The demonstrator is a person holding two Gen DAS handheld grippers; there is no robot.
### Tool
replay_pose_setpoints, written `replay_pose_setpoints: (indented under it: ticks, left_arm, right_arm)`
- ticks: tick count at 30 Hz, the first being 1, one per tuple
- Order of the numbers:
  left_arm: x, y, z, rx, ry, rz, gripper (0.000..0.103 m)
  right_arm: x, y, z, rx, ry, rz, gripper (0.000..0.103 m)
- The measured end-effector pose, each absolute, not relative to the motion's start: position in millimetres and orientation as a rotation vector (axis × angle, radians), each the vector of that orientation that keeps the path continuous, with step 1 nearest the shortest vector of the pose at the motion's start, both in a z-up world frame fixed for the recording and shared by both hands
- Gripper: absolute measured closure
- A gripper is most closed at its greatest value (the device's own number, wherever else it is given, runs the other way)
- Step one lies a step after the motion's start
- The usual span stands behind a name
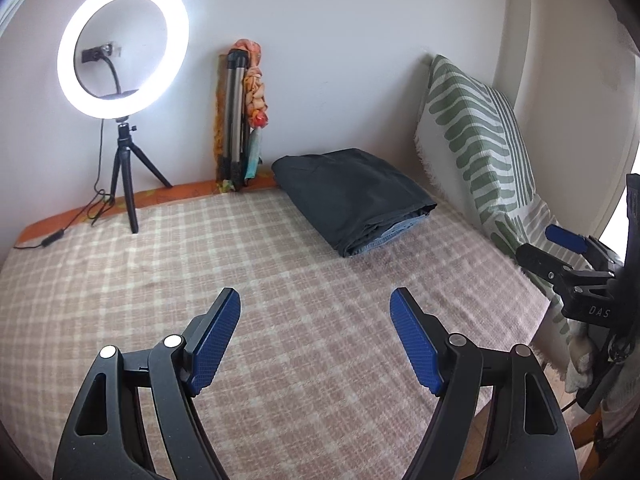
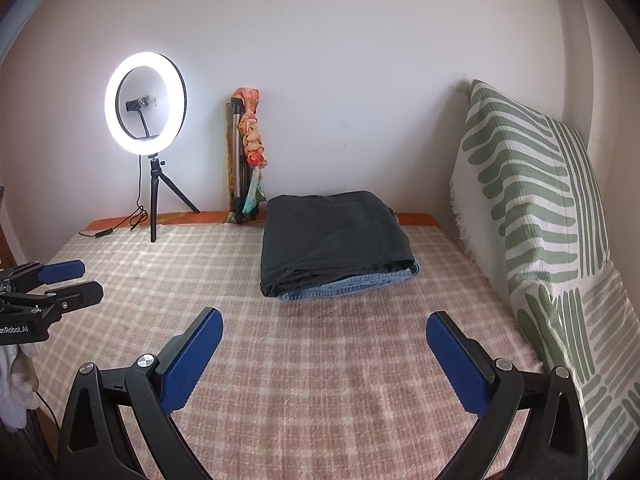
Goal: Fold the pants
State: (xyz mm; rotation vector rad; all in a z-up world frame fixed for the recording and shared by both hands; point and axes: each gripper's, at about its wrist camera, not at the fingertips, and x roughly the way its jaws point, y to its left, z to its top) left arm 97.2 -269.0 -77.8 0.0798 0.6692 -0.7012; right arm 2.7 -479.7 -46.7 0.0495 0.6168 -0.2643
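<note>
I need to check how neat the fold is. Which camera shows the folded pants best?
The right wrist view: the folded pants lie nearly centered and face on, with the stacked edges, dark over blue denim, clear along the front. The left wrist view shows the same pile off to the right and at an angle.

Count, both views:
- Folded pants: 2 in one stack. Dark pair (image 2: 334, 240) on top, blue denim pair (image 2: 352, 285) under it; only denim edge shows.
- Grippers: 2. Left gripper (image 1: 316, 340), right gripper (image 2: 324, 356). Each w/ 2 blue pads, so 4 pads total; jaws spread on both, nothing between.
- Ring light (image 2: 146, 103): 1, lit, on 1 small tripod (image 2: 154, 200); 3 legs seen in left view.
- Folded stand (image 2: 236, 160) vs. wall: 1, w/ 1 orange cloth (image 2: 252, 136) draped on it.
- Green-patterned cushion (image 2: 532, 200): 1.
- Checked blanket (image 2: 320, 380) on bed: 1.
- Cable (image 1: 60, 232) w/ inline switch: 1.
</note>
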Motion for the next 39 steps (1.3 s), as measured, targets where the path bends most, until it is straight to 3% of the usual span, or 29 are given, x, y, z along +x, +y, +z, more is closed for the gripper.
replay_pose_setpoints:
  ticks: [7,9,39]
  left_arm:
    - [84.6,-263.3,-77.2,0.106,0.654,-0.683,0.026]
    - [82.8,-262.0,-76.0,0.114,0.652,-0.664,0.017]
    - [80.1,-247.7,-65.9,0.105,0.63,-0.585,0.016]
  right_arm:
    - [-3.7,-473.2,-49.9,0.074,0.642,-0.247,0.0]
    - [-4.4,-472.0,-50.0,0.071,0.645,-0.253,0.0]
    - [-5.4,-464.9,-45.9,0.07,0.631,-0.259,0.0]
